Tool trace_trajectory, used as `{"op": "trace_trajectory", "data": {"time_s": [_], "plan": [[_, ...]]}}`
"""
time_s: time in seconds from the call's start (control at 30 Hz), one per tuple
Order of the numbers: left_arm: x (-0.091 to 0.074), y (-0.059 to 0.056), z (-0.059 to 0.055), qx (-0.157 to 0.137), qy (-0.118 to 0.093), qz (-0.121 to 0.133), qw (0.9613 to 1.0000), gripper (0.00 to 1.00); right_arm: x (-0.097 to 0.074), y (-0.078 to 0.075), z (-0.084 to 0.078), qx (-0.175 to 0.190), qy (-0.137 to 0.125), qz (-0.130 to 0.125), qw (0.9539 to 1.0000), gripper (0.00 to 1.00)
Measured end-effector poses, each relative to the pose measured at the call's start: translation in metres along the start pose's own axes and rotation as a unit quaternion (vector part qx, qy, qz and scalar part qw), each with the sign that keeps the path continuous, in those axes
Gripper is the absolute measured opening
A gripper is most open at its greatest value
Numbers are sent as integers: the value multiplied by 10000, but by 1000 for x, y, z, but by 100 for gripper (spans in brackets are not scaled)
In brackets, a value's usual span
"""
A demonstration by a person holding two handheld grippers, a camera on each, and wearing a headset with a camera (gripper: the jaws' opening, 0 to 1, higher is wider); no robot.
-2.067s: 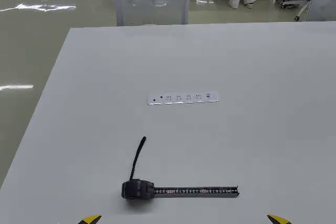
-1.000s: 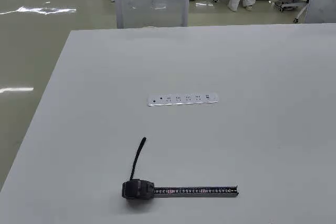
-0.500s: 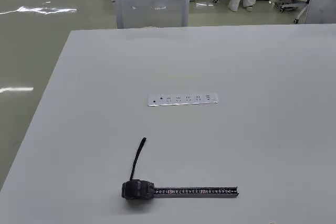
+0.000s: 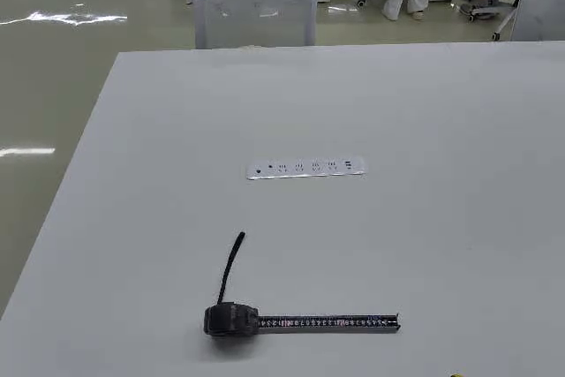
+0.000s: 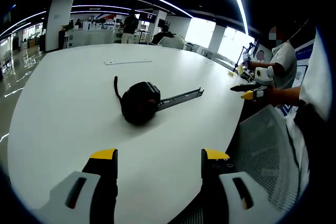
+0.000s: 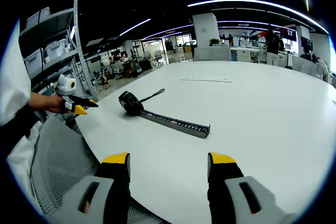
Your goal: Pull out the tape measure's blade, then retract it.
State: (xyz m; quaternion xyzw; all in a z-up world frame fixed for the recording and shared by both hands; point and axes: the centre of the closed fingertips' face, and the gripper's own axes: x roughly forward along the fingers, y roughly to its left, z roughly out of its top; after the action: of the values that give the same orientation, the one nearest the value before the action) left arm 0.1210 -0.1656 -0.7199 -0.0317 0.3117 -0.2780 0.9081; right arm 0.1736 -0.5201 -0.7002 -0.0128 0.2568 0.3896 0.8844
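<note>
A black tape measure (image 4: pixel 231 319) lies near the front edge of a white table (image 4: pixel 397 112), its blade (image 4: pixel 331 322) drawn out flat along the tabletop to the person's right and its black wrist strap (image 4: pixel 231 267) trailing away towards the far side. Both grippers are held off the table's near edge, well apart from the tool. The left gripper (image 5: pixel 159 155) faces the tape measure's case head-on, yellow-tipped jaws spread wide with nothing between them. The right gripper (image 6: pixel 169 158) is likewise agape and empty-jawed, and the hooked end of the blade is the part nearest it. Graduation marks run the length of the blade, but the numerals are too small to read, and no brand can be made out on the case. Farther across the table sits a white power strip (image 4: pixel 305 168) with a row of sockets. A grey chair (image 4: pixel 254 17) stands at the far edge.
</note>
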Motion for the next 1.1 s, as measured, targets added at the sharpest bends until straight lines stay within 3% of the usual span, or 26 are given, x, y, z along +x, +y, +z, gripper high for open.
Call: {"op": "trace_trajectory", "data": {"time_s": [1.1], "plan": [[16, 1, 12, -46, -49, 41, 10000, 63, 10, -4, 8, -94, -14, 58, 9999, 60]]}}
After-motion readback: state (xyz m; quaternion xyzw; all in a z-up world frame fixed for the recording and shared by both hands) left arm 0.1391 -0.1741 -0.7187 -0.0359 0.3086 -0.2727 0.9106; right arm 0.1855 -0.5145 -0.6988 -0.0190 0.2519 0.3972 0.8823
